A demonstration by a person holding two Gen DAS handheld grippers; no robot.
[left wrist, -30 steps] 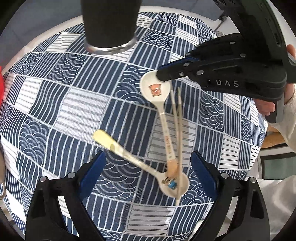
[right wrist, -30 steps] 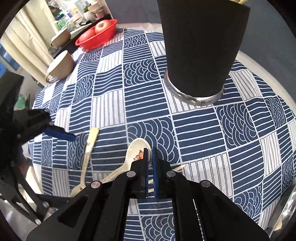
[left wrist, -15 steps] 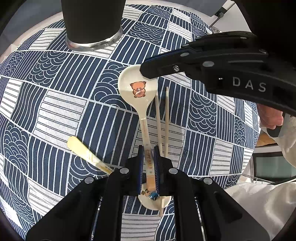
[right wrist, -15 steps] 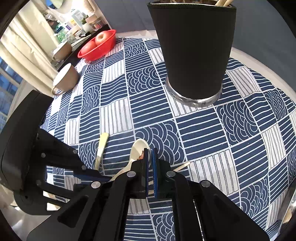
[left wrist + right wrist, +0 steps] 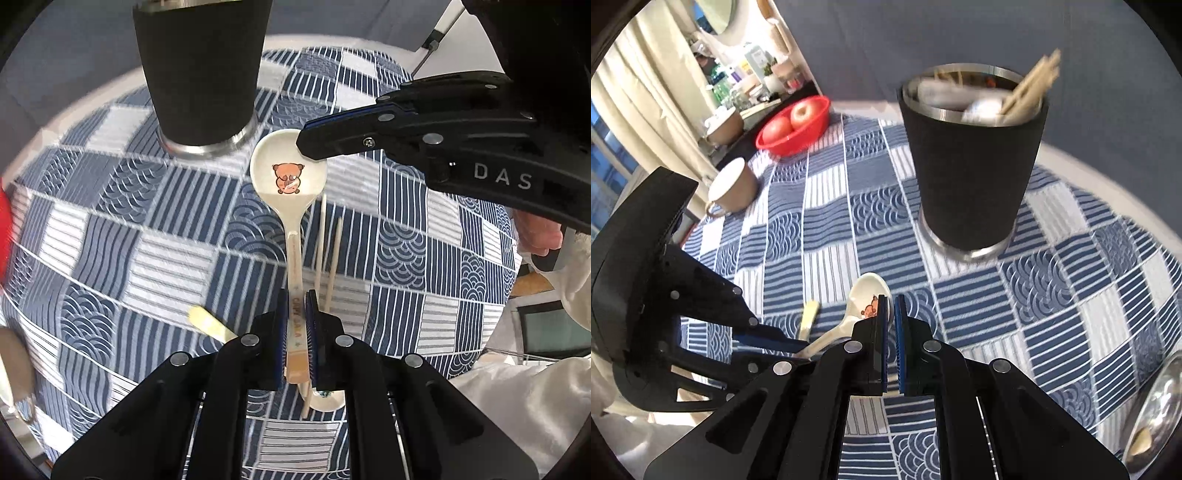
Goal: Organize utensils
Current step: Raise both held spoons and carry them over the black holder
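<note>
A white spoon with a bear picture (image 5: 288, 173) hangs above the checked blue cloth (image 5: 110, 240). My left gripper (image 5: 297, 325) is shut on its handle. My right gripper (image 5: 891, 306) is shut at the bowl's far rim (image 5: 866, 295), which runs in between its pads; in the left wrist view its tip (image 5: 308, 146) sits on that rim. A pair of chopsticks (image 5: 327, 254) and a second spoon (image 5: 207, 321) lie on the cloth below. The black utensil holder (image 5: 971, 177) stands just beyond, with chopsticks and a spoon in it.
A red bowl of apples (image 5: 794, 125) and a brown mug (image 5: 733, 188) stand at the far left of the table. A shiny metal vessel (image 5: 1156, 406) sits at the right edge. A person's hand (image 5: 539, 236) holds the right gripper.
My left gripper went from wide open to shut on the bear spoon's handle. Both grippers then rose with the spoon, leaving the chopsticks and the other spoon on the cloth.
</note>
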